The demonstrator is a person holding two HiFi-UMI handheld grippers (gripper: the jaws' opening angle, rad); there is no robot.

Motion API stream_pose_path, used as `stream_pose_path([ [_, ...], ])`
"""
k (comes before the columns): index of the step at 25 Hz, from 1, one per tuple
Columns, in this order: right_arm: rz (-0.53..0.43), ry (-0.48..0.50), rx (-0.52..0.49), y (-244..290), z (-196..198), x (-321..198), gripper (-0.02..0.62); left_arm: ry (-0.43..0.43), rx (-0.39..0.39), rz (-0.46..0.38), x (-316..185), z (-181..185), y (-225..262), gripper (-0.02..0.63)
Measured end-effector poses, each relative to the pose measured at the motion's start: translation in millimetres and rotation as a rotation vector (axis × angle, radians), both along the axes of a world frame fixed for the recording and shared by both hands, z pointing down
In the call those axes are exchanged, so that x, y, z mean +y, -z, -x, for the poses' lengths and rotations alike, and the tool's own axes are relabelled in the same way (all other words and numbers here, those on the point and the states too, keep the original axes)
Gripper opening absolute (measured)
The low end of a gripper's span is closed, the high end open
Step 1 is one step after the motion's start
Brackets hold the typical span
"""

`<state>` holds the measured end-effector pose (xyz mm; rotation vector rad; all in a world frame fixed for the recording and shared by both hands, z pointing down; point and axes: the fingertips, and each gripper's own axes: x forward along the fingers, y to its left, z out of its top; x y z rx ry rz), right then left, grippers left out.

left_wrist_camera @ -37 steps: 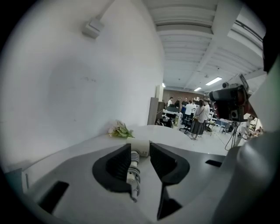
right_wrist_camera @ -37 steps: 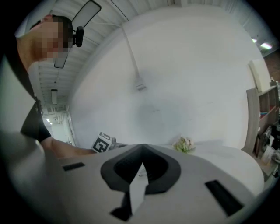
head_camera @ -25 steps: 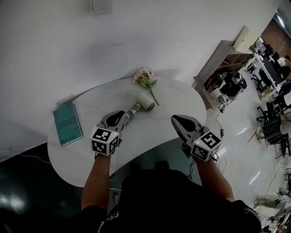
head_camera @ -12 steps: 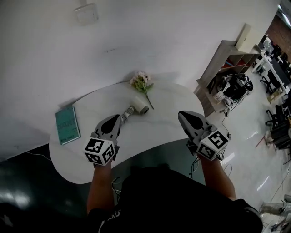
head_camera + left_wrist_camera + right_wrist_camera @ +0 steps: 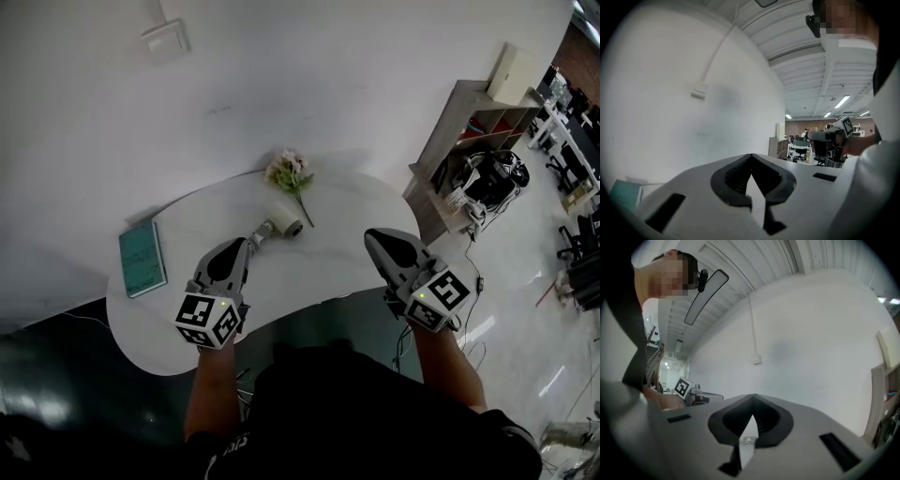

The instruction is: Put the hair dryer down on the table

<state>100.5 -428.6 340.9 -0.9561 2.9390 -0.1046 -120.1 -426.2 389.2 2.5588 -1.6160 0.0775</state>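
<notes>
A pale wall fills the upper half of the head view, with a dark floor along the bottom left and a lighter, glossy one at the right edge. Against the wall stands a rounded white tabletop in the middle of the frame, with the person's dark-clothed body at the bottom centre and both forearms reaching up over the near edge. A light wooden shelf unit stands at the right, beyond the tabletop's end. The left hand-held gripper hangs over the tabletop left of centre. Its own view shows the jaws brought fully together with nothing between them. The right hand-held gripper is right of centre, well apart from the left one, and its jaws likewise meet tip to tip and are empty. A teal book lies flat near the tabletop's left end. The hair dryer lies on its side on the tabletop, just above and right of the left hand-held gripper's tips and outside its jaws, handle toward that gripper and pale round head toward the wall. A small bunch of pink flowers lies just beyond the hair dryer's head. A small white box sits on the wall at upper left.
</notes>
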Motion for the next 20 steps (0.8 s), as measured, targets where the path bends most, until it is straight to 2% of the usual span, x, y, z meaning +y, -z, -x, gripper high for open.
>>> stream_pose_path([
  [14,0.029,-0.011,-0.028,-7.8,-0.5,-5.4,0.003,-0.003,-0.04,-0.025,-4.3,1.1,9.3,0.009],
  [20,0.026,-0.002,-0.028,-7.5,7.6,-4.5,0.003,-0.014,-0.023,-0.027,-2.0,3.3,9.1,0.009],
])
